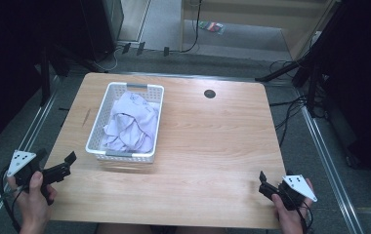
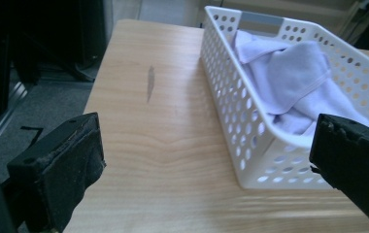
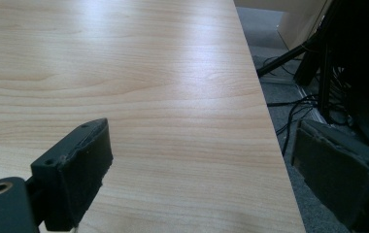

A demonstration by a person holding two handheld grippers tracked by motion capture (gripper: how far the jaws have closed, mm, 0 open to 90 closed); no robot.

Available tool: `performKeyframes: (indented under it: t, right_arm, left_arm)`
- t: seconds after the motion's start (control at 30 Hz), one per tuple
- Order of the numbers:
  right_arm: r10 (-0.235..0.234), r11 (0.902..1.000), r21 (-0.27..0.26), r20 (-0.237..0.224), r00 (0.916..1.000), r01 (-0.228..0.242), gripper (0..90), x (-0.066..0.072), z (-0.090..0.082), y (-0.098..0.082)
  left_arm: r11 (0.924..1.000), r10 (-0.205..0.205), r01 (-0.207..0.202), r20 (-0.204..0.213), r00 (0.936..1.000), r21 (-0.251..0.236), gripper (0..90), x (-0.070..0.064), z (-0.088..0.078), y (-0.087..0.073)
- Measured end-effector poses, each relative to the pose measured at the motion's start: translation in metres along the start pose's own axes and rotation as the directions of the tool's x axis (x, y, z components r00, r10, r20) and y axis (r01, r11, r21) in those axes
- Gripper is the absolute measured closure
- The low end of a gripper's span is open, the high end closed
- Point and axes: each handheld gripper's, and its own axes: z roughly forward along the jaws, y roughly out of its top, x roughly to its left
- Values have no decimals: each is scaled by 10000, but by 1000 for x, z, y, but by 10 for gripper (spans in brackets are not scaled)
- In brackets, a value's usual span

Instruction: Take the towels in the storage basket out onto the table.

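Observation:
A white perforated basket (image 1: pixel 120 157) stands on the left half of the wooden table (image 1: pixel 213 141), holding crumpled pale lavender cloth (image 1: pixel 132 124). My left gripper (image 1: pixel 68 165) hovers at the table's front left corner, open, with nothing between its jaws. In the left gripper view the basket (image 2: pixel 231 77) and the cloth (image 2: pixel 289 77) lie ahead and to the right, beyond the open left gripper (image 2: pixel 207 141). My right gripper (image 1: pixel 263 183) is at the front right corner, open and empty. In its own view the right gripper (image 3: pixel 202 133) straddles the table's right edge.
A dark round hole (image 1: pixel 209 93) sits near the table's far edge. A dark scuff (image 2: pixel 150 83) marks the wood left of the basket. Cables (image 1: pixel 291 109) and black stands (image 3: pixel 318 63) crowd the floor to the right. Metal rails (image 1: pixel 330 165) run along both sides.

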Motion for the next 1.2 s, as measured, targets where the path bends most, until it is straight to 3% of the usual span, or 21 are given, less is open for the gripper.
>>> performKeyframes:
  t: [0.2,0.33,0.43,0.57,0.73,0.77,0.8,0.83,0.87,0.9,0.93,0.97,1.0,1.03,1.07,1.1,1.13,1.17,1.2]
  right_arm:
    - [2,10000,7,8,10000,-2,77,0,0,0]
    - [-6,10000,5,3,10000,6,77,0,0,0]
    - [10,10000,5,-10,10000,-10,77,0,0,0]
    - [17,10000,8,-27,10000,-17,77,0,0,0]
    - [17,10000,11,-56,10000,-17,77,0,0,0]
    - [12,10000,15,-62,10000,-12,77,0,0,0]
    - [12,10000,15,-62,10000,-12,77,0,0,0]
    - [9,10000,15,-72,10000,-9,77,-1,0,0]
    - [9,10000,15,-72,10000,-9,77,-1,0,0]
    - [19,10000,24,-74,10000,-19,77,-1,0,0]
    - [34,10000,30,-64,10000,-34,77,0,0,0]
    - [34,10000,30,-64,10000,-34,77,0,0,0]
    - [33,10000,33,-69,10000,-33,77,-1,0,0]
    - [38,10000,35,-72,10000,-37,77,-1,0,0]
    - [38,10000,35,-72,10000,-37,77,-1,0,0]
    - [49,10000,39,-62,10000,-49,77,-1,0,0]
    - [44,10000,39,-69,10000,-44,77,-1,0,0]
    - [44,10000,39,-69,10000,-44,77,-1,0,0]
    - [53,10000,43,-69,10000,-53,77,-1,0,0]
  left_arm:
    - [9972,425,-434,158,9990,603,0,-14,9,27]
    - [9901,755,-774,204,9969,1171,0,-23,18,41]
    - [9789,932,-981,355,9950,1794,0,-31,31,54]
    - [9728,1031,-1102,451,9936,2039,0,-37,39,62]
    - [9579,1168,-1295,642,9911,2564,0,-46,51,73]
    - [9512,1129,-1284,709,9911,2805,0,-49,55,78]
    - [9512,1129,-1284,709,9911,2805,0,-49,55,78]
    - [9392,1210,-1372,707,9901,3147,0,-53,60,82]
    - [9392,1210,-1372,707,9901,3147,0,-53,60,82]
    - [9248,1262,-1499,899,9879,3496,0,-57,66,87]
    - [9155,1298,-1542,899,9875,3717,0,-59,70,88]
    - [9155,1298,-1542,899,9875,3717,0,-59,70,88]
    - [8921,1215,-1526,994,9876,4252,0,-63,78,93]
    - [8812,1172,-1532,1073,9873,4472,0,-65,82,95]
    - [8812,1172,-1532,1073,9873,4472,0,-65,82,95]
    - [8690,1108,-1543,1189,9867,4701,0,-67,85,97]
    - [8435,841,-1408,1315,9877,5183,0,-70,95,100]
    - [8435,841,-1408,1315,9877,5183,0,-70,95,100]
    - [8323,750,-1333,1289,9888,5381,0,-73,100,101]
